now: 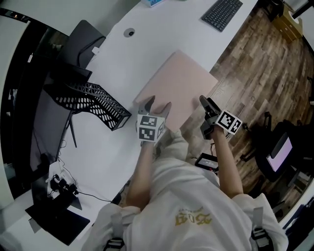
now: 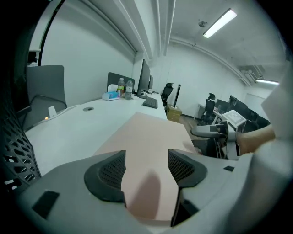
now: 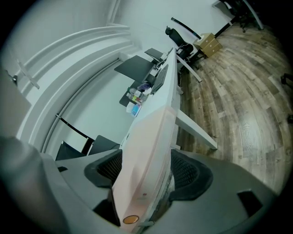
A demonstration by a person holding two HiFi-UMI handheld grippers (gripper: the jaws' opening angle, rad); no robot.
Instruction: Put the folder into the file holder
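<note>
Left gripper (image 1: pixel 157 104) is at the near-left corner of the pink folder (image 1: pixel 179 83), jaws spread wide, the corner lying between them with no squeeze showing. Right gripper (image 1: pixel 205 103) straddles the near-right edge, jaws stretched wide to either side of it, a gap still open on one side. The folder lies flat along the right edge of the white desk (image 1: pixel 122 59). The black mesh file holder (image 1: pixel 93 100) sits just left of it, and a keyboard (image 1: pixel 222 13) lies at the far end.

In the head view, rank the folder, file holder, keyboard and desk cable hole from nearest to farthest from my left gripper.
1. Folder, between the jaws.
2. File holder, just to the left.
3. Cable hole, farther up the desk.
4. Keyboard, far top right.
</note>
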